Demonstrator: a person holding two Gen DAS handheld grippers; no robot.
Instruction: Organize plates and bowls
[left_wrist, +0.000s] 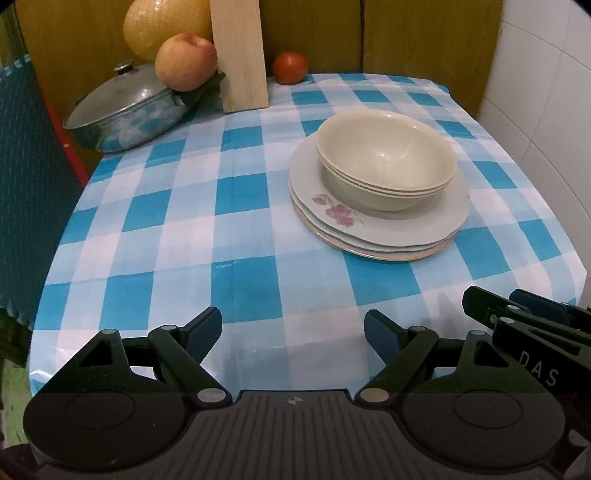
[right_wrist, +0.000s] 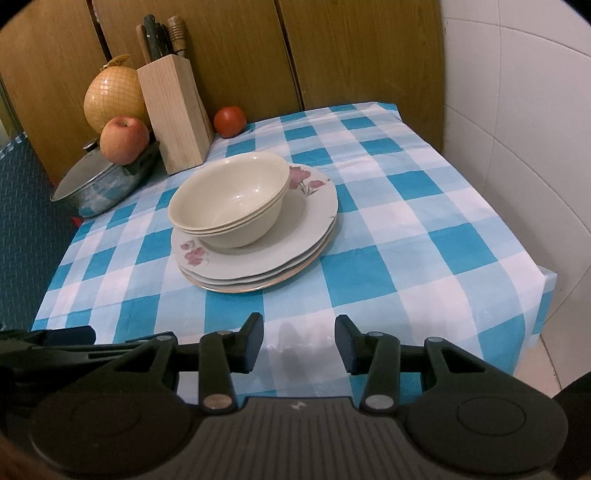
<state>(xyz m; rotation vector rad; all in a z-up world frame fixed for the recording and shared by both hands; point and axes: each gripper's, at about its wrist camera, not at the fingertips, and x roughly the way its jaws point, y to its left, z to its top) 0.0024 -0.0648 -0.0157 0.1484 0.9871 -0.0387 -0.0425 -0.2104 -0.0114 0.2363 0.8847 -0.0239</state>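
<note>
The checked tablecloth (left_wrist: 184, 221) covers the table, and everything else is placed here relative to the plate stack (left_wrist: 376, 229). That stack of floral plates lies flat near the middle of the cloth, and the nested cream bowls (left_wrist: 386, 162) sit upright on its top plate, off-centre toward the far left of the plate in the right wrist view. Beyond the stack to its left are the lidded pot (left_wrist: 125, 110), the netted pomelo (right_wrist: 112, 98), the wooden knife block (right_wrist: 173, 114), an apple (left_wrist: 186, 61) resting against the pot, and a tomato (left_wrist: 290, 67) directly behind.

The left gripper (left_wrist: 291, 332) and right gripper (right_wrist: 299, 343) both hover at the near table edge, well apart from the stack, jaws spread wide and holding nothing.

The dishes already look gathered, so the task seems at or near its end. If anything remains, it is probably centring the bowls: pinch the near rim of the whole nest, lift slightly rather than drag, and steady the plates with the other gripper so the glazed stack does not slide.

The only legible writing is "DAS" on the right gripper's body, seen in the left wrist view.
</note>
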